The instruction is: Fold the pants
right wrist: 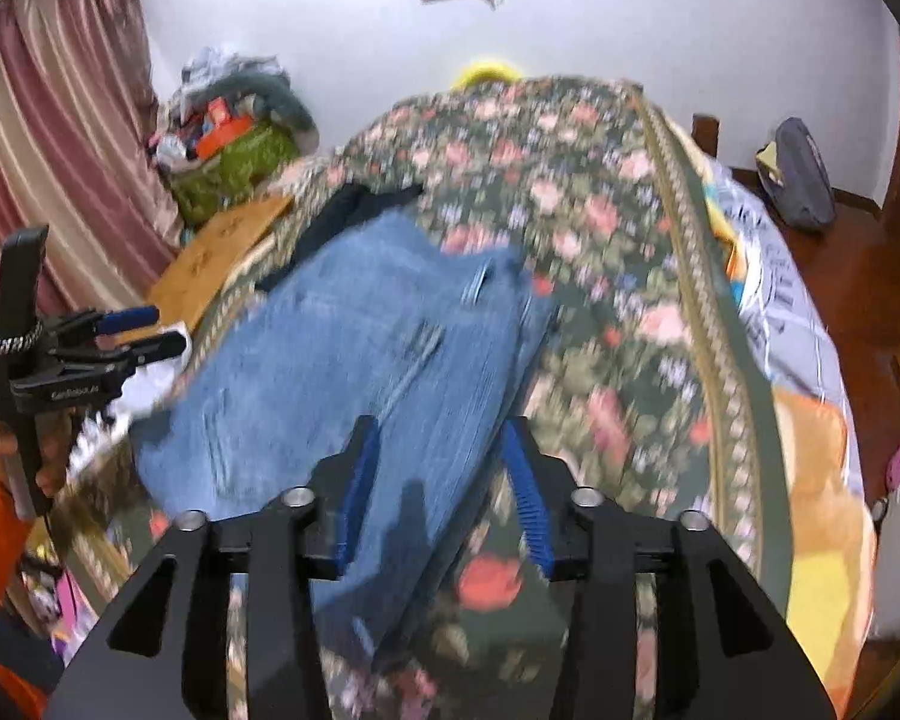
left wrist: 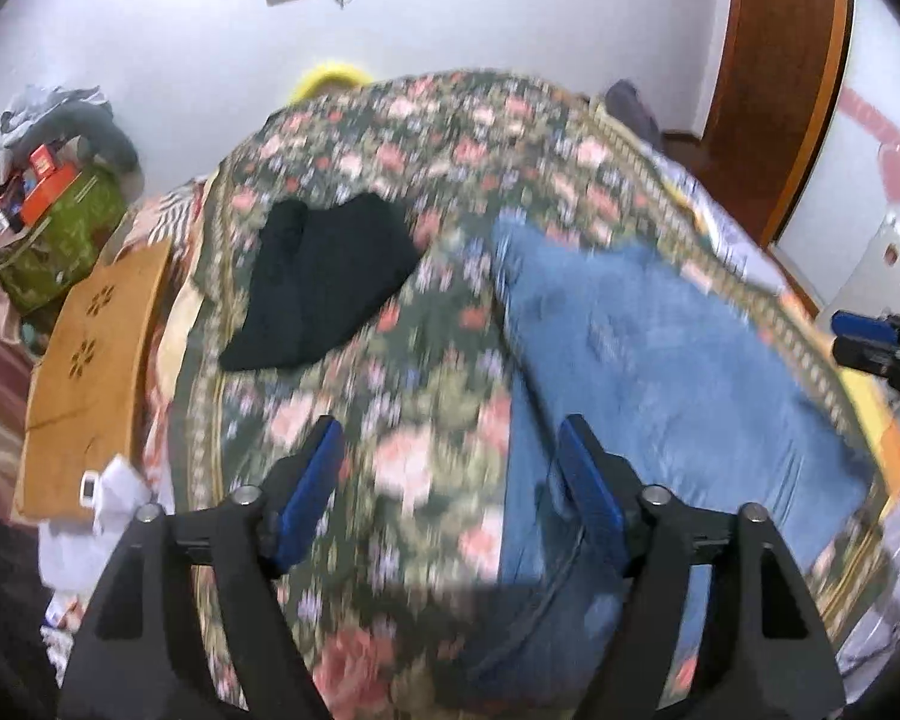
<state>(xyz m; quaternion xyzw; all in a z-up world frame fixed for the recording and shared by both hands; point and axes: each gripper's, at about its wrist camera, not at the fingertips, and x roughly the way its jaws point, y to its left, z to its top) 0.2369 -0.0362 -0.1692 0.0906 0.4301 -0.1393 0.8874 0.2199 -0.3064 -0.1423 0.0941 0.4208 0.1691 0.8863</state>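
Note:
Blue jeans [left wrist: 660,360] lie on the floral bedspread [left wrist: 426,138]; they also show in the right wrist view [right wrist: 354,354]. My left gripper [left wrist: 450,450] is open above the bedspread, its right finger over the jeans' near left edge, holding nothing. My right gripper [right wrist: 441,450] is open with the jeans' near end lying between its blue pads [right wrist: 360,480]. The left gripper shows in the right wrist view [right wrist: 144,330] at the left, and the right gripper in the left wrist view [left wrist: 858,336] at the right edge. Both views are motion-blurred.
A black folded garment [left wrist: 324,276] lies on the bedspread left of the jeans. A wooden board [left wrist: 90,372] stands by the bed's left side. A green bag with clutter [left wrist: 60,228] is at far left. A wooden door [left wrist: 780,90] is at right.

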